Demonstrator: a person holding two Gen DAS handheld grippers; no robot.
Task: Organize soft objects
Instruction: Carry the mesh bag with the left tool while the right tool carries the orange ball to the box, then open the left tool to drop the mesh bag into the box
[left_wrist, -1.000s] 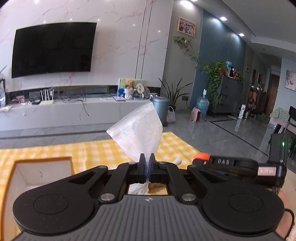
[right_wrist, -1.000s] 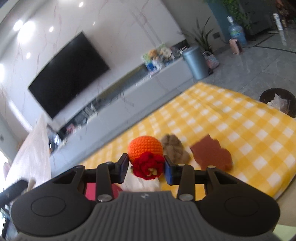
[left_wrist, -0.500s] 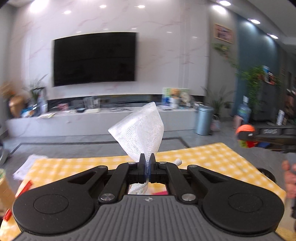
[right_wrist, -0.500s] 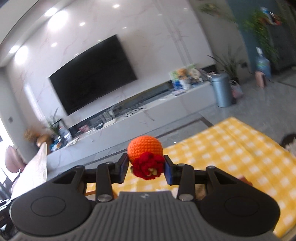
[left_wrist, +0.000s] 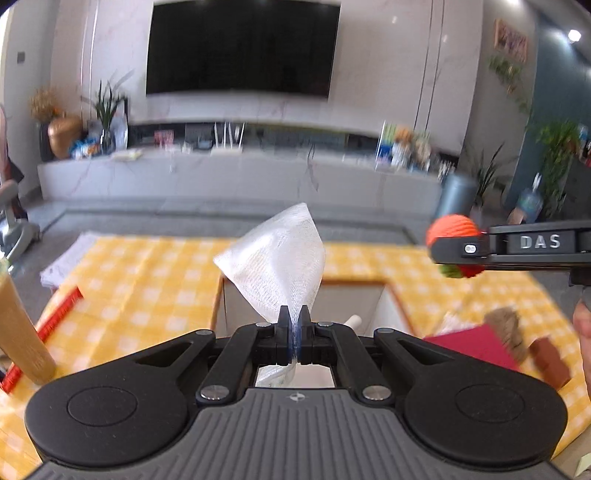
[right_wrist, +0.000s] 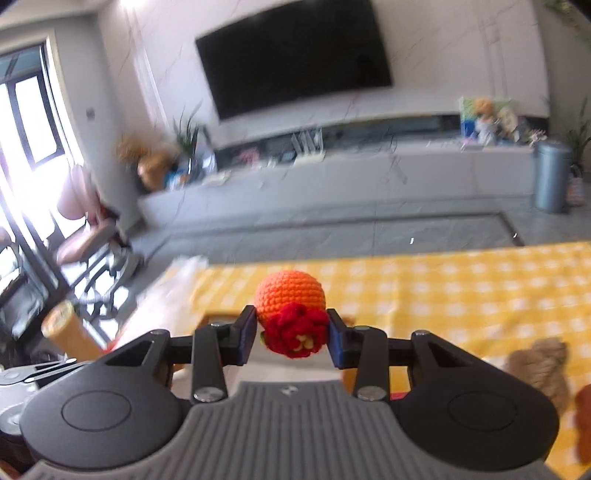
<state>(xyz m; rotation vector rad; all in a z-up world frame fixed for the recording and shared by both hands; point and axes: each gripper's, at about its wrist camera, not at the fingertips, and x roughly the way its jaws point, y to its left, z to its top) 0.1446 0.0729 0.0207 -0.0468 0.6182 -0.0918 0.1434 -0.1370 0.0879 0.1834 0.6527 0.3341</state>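
Note:
My left gripper (left_wrist: 294, 318) is shut on a white mesh cloth (left_wrist: 277, 262), which stands up in a cone above the jaws. Below and beyond it lies a white open box (left_wrist: 369, 295) on the yellow checked tablecloth (left_wrist: 147, 280). My right gripper (right_wrist: 291, 325) is shut on an orange crochet ball with a red knitted flower (right_wrist: 291, 306); in the left wrist view the ball (left_wrist: 450, 230) hangs at the right, above the box's far right corner. A brown fuzzy toy (right_wrist: 543, 365), a rust-brown piece (left_wrist: 550, 360) and a red flat piece (left_wrist: 476, 347) lie on the cloth at the right.
A wooden cylinder (left_wrist: 18, 325) and a red ruler (left_wrist: 55, 314) lie at the table's left edge, with white paper (left_wrist: 66, 262) near the far left corner. Beyond the table are grey floor, a TV bench (left_wrist: 240, 173) and a grey bin (right_wrist: 552, 177). A chair (right_wrist: 88, 236) stands left.
Both grippers swung left across the table, still holding the cloth and the ball. The right gripper rolled level, and the box now sits ahead of both.

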